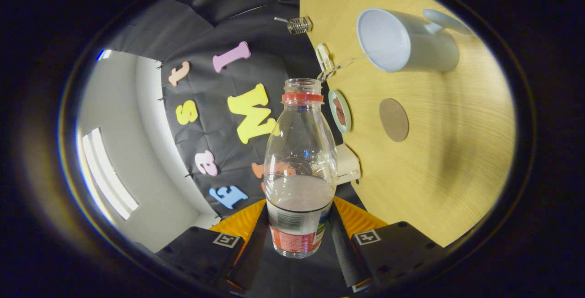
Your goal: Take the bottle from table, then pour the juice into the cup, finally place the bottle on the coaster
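Observation:
My gripper [297, 236] is shut on a clear plastic bottle [299, 170], both fingers pressing its labelled lower part. The bottle is uncapped, has a red neck ring, and holds pale juice in its lower part. The whole view is rolled sideways, so the wooden table [448, 174] stands to the right of the bottle and the bottle is lifted off it. A white cup [404, 39] with a handle stands on the table beyond the bottle's mouth, its opening facing me. A round brown coaster [394, 119] lies on the table between the cup and the fingers.
A small round dish [341, 111] with something brown on it sits by the table's edge near the bottle's neck. A white box [348, 165] sits at the edge behind the bottle. A small wire clip [299, 25] and a white clamp [323, 58] hold the cloth there.

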The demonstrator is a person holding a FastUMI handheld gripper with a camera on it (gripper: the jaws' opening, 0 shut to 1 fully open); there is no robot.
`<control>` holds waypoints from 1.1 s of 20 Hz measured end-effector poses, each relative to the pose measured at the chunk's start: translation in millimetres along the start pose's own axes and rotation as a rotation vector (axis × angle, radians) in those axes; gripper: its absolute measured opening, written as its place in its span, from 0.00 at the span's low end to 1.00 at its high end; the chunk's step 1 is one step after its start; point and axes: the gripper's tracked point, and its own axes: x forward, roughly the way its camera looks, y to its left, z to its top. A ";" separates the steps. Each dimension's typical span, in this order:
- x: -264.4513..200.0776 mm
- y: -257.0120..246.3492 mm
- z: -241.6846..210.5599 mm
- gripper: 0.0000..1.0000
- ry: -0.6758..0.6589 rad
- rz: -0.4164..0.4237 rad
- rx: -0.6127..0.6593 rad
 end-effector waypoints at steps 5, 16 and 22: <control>0.3 1.1 1.1 0.76 -0.004 0.005 0.015; 3.2 12.0 -0.6 0.76 -0.006 0.023 0.049; 3.9 19.5 -1.1 0.76 -0.008 0.035 0.069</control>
